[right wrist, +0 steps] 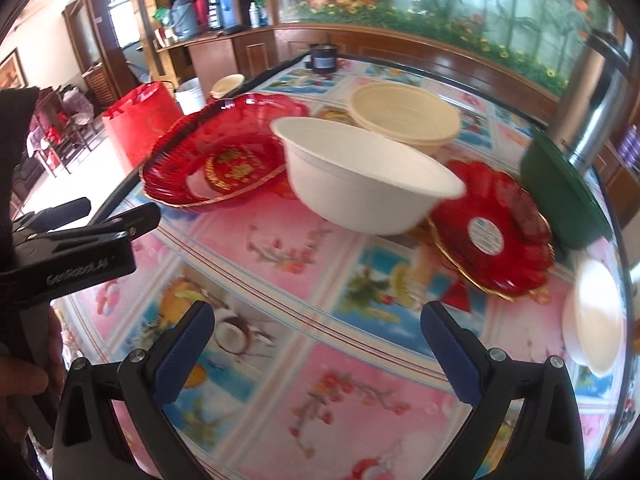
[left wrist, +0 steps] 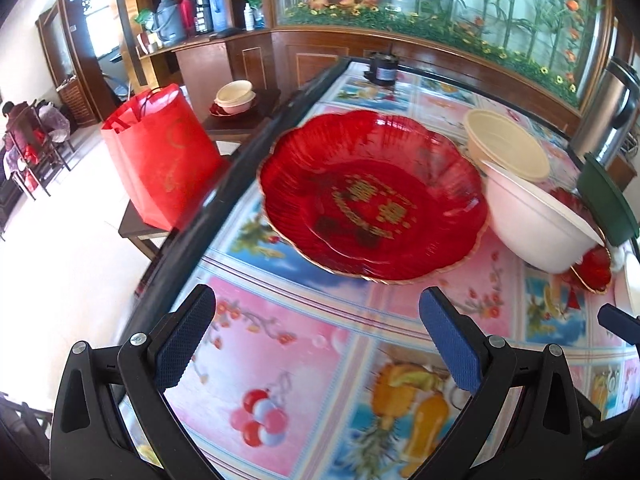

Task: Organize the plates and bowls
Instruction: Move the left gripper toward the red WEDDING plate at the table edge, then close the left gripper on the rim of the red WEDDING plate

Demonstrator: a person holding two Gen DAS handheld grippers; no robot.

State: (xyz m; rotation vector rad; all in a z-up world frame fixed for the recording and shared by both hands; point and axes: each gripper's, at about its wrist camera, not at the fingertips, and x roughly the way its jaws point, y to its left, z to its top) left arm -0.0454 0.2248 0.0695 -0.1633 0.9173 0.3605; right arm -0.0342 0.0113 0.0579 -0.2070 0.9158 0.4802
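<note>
A large red scalloped plate (left wrist: pixel 372 196) (right wrist: pixel 216 164) lies on the patterned table near its left edge. A white bowl (left wrist: pixel 536 220) (right wrist: pixel 368 176) sits to its right, partly over a smaller red plate (right wrist: pixel 496 232) (left wrist: pixel 596 268). A cream bowl (left wrist: pixel 504 144) (right wrist: pixel 404 116) stands behind it. A green bowl (right wrist: pixel 564 200) (left wrist: pixel 604 200) stands at the far right. Another white bowl (right wrist: pixel 596 316) sits at the right edge. My left gripper (left wrist: pixel 316 336) is open and empty, in front of the large plate. My right gripper (right wrist: pixel 316 348) is open and empty, in front of the white bowl.
A steel thermos (right wrist: pixel 592 100) stands at the back right, a dark jar (left wrist: pixel 382 68) at the table's far edge. A red bag (left wrist: pixel 160 156) sits on a stool left of the table. Stacked bowls (left wrist: pixel 236 98) rest on another stool. The left gripper's body (right wrist: pixel 68 240) shows in the right wrist view.
</note>
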